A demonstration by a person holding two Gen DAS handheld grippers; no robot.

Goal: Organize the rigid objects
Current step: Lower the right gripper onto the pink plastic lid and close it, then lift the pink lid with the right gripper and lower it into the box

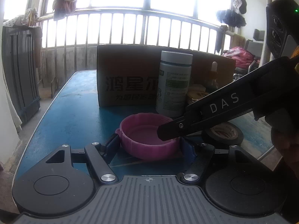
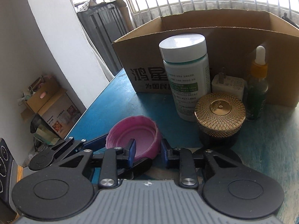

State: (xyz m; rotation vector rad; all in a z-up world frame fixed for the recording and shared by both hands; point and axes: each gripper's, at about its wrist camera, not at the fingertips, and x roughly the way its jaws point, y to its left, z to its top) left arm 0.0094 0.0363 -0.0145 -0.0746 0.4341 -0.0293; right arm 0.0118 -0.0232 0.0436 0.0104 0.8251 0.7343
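A pink plastic lid [image 1: 147, 140] lies open side up on the blue table [image 1: 74, 112]. My left gripper [image 1: 150, 145] has its fingers on both outer sides of the lid, touching it. My right gripper [image 2: 147, 149] straddles the lid's near rim [image 2: 134, 136], one finger inside the lid and one outside. The right gripper's finger [image 1: 173, 128] reaches into the lid in the left wrist view. An open cardboard box [image 2: 205, 56] stands behind.
In front of the box stand a white pill bottle [image 2: 186, 78], a gold-lidded jar [image 2: 220, 117], a white plug adapter [image 2: 228, 85] and a green dropper bottle [image 2: 258, 85]. A roll of black tape [image 1: 223, 133] lies right of the lid. The table's left edge drops to the floor.
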